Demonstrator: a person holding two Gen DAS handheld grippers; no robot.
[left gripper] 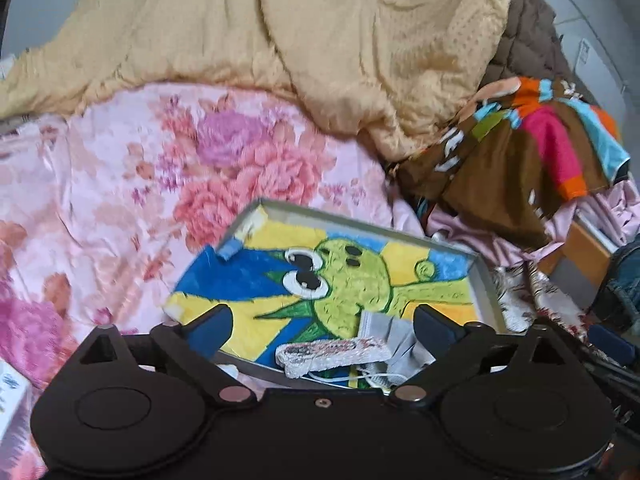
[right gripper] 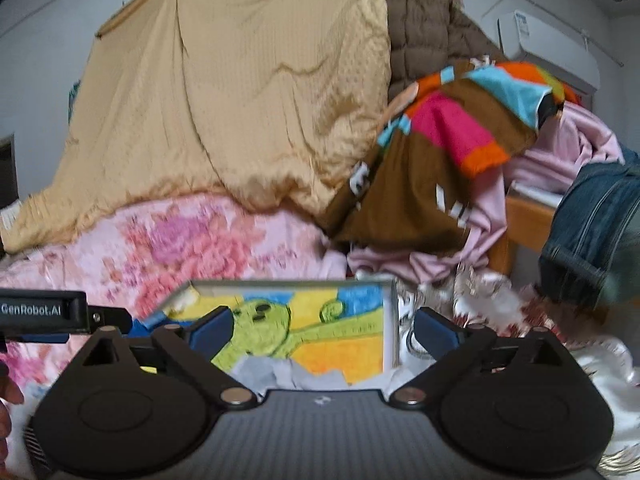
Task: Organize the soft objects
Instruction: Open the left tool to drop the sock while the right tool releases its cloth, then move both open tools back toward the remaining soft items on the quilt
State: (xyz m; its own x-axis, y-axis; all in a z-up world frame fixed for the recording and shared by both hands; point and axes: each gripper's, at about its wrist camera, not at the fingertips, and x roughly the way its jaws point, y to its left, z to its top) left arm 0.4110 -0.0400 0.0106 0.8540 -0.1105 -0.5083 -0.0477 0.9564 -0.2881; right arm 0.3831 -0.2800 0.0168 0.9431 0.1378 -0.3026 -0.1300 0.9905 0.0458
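Left gripper and right gripper: jaws spread wide, nothing clamped. Directly under both sits the shallow tray with a frog drawing, on the floral quilt. Grey cloth and a white knit piece lie loose in the tray's near end, between the left fingers. Risks: the tan quilt ahead could slump onto the tray; the striped garment, ahead-right, looks unstable; a finger could catch the knit piece's loose string.
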